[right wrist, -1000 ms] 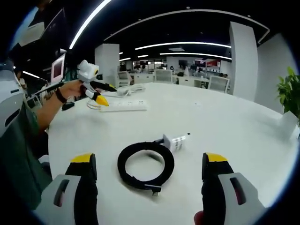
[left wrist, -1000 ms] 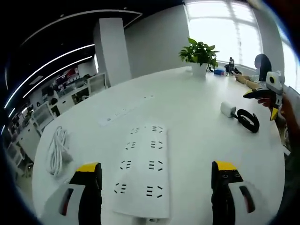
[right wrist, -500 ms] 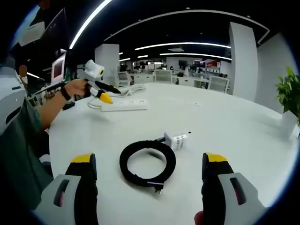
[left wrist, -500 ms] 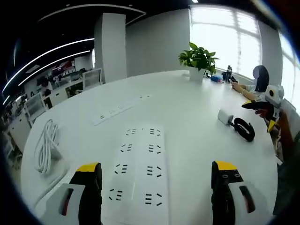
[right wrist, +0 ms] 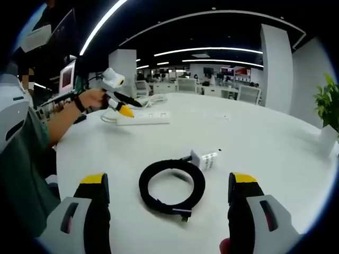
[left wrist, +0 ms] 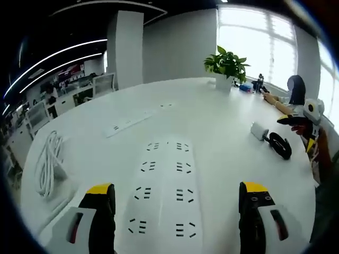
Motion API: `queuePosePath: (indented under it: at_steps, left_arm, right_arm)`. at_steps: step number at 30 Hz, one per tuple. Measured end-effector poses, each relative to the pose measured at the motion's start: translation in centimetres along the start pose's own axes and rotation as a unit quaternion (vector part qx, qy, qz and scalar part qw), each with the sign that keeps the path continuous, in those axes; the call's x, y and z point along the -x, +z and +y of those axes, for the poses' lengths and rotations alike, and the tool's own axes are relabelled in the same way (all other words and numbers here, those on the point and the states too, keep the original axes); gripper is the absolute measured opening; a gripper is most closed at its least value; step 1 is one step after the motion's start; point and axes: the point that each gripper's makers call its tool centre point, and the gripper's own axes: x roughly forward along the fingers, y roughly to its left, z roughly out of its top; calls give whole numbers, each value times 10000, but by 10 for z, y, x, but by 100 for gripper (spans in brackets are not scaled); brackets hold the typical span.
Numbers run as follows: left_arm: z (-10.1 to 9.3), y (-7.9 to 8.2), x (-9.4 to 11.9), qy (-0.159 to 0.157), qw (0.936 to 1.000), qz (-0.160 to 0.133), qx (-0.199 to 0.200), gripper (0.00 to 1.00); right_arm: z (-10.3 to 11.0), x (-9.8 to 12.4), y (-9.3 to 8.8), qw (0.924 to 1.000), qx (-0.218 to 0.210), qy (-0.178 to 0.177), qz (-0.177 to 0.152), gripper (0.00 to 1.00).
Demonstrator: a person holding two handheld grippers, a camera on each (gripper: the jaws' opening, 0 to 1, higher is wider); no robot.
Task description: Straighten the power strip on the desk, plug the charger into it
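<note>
White rectangular plastic power strip [left wrist: 164, 190]: we find it flat on the white round surface [left wrist: 222, 121], between the spread-apart jaws of our left tool [left wrist: 177, 203]. White cube charger [right wrist: 205, 159] with coiled black cable [right wrist: 172, 186]: lying ahead of our right tool [right wrist: 172, 203], jaws parted, empty.

Desk [left wrist: 222, 121] surface between the power strip [left wrist: 164, 185] and the charger [left wrist: 258, 130] lies open. The black coiled cable [right wrist: 172, 186] touches the charger on its near side; a white cord bundle [left wrist: 46, 169] sits near the desk's left edge. A potted plant [left wrist: 226, 66] stands at the far edge, well apart.
</note>
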Motion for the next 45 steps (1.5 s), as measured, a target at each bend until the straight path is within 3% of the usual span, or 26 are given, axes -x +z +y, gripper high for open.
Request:
queuePosePath:
  at_steps: [18,20,27,45]
  left_arm:
    - [5,-2,-16,-80,9997,209,-17,99]
    - [4,-3,-17,-112,9996,248,-25,89]
    - [3,-4,-23,-145,9993,328,-53,91]
    - [12,-7,-36,-201,9987,463,-28,83]
  right_arm:
    - [-1,0,-1,10000,-44,-10,-26,93]
    - [-2,0,-2,10000,-53,-13,-31,93]
    - [-3,-1,-3,10000,-86,1,-40,93]
    - [-6,4,-6,10000,-82,-53,-6,93]
